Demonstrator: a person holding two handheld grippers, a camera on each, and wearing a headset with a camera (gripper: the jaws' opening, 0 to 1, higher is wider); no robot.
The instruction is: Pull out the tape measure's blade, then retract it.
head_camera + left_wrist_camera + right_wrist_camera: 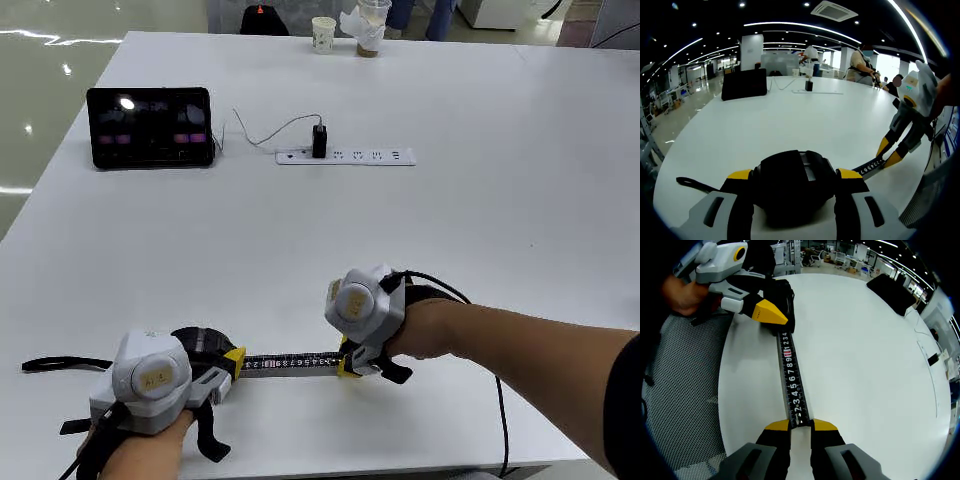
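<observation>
Blade (791,385) end's buried in the right claw (801,426) pinching it; left claw (795,173) clamps the tape measure case (198,341), hiding its sides.

Left hand-held gripper (795,175) jaws wide, gripping; right hand-held gripper (801,426) jaws pinched nearly together

Matt black tape measure (792,182), smooth white table (400,230)
</observation>
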